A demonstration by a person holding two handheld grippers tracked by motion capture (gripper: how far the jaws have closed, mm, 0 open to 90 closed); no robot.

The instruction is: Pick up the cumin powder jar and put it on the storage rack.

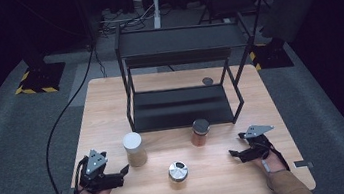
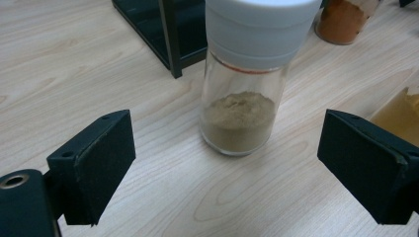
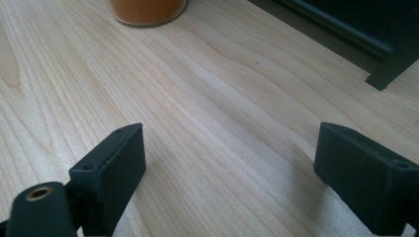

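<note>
On the light wooden table (image 1: 109, 92), the left gripper (image 2: 225, 163) pointed at a clear glass spice jar with a white cap and pale beige powder in its lower part (image 2: 244, 84). Its two black jaws stood wide apart with nothing between the pads; the jar stood upright just ahead of them, not touched. In the high view this jar (image 1: 134, 149) stood near the left gripper (image 1: 123, 171), a little in front of the lower shelf of the black metal two-tier rack (image 1: 181, 107).

The right gripper (image 3: 230, 163) was likewise released — jaws spread over bare wood, holding nothing. Ahead of it, well apart, stood a glass jar of orange powder (image 3: 147, 12), only its base in that view; the high view showed it with a dark lid (image 1: 200, 132), just in front of the rack and to the left of the right gripper (image 1: 234, 154).

Between the two grippers, nearer the person's edge, stood a short jar with a silver metal lid (image 1: 178, 172) — upright, apart from both. A small dark round cap (image 1: 207, 80) lay on the table behind the rack's lower shelf.
</note>
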